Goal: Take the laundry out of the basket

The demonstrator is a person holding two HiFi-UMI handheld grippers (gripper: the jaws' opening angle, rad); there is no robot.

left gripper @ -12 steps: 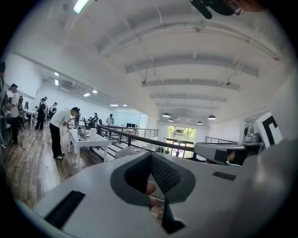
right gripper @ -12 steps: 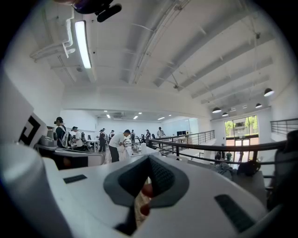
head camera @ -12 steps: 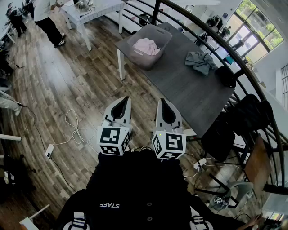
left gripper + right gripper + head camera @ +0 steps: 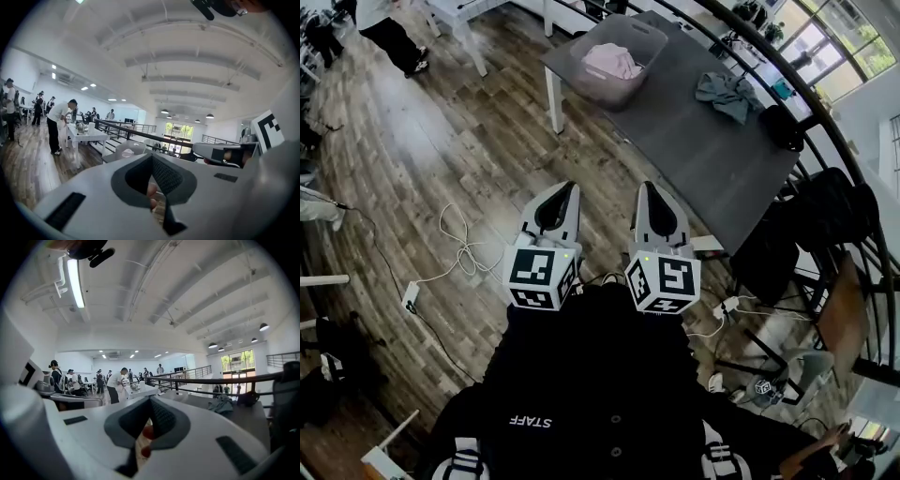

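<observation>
Holding both units side by side in front of the torso, over the wood floor (image 4: 441, 159), roughly level and aimed at the counter (image 4: 694, 169).

Left hand-held gripper (image 4: 568, 187): jaws together at the tips, nothing between them. Its own view shows the same, only the gap behind the closed tips.

Right hand-held gripper (image 4: 647, 187): jaws fully closed, empty. Its own view shows the tips meeting, with no cloth in them.

Neither one touches anything; both are well short of the counter edge.

Basket (image 4: 617, 92) sits on the counter's near-left corner, upright. Pink laundry (image 4: 612, 61) is bunched inside it, below the rim.

Grey-green garment (image 4: 727, 94) lies crumpled on the counter, to the right of the basket and clear of it. Dark bundle (image 4: 780, 128) lies farther right, by the railing (image 4: 848, 178); can't tell what it is.

White cable (image 4: 459, 253) is looped on the floor left of the left unit. White table (image 4: 455, 14) stands beyond the counter, with a person (image 4: 389, 33) next to it.
</observation>
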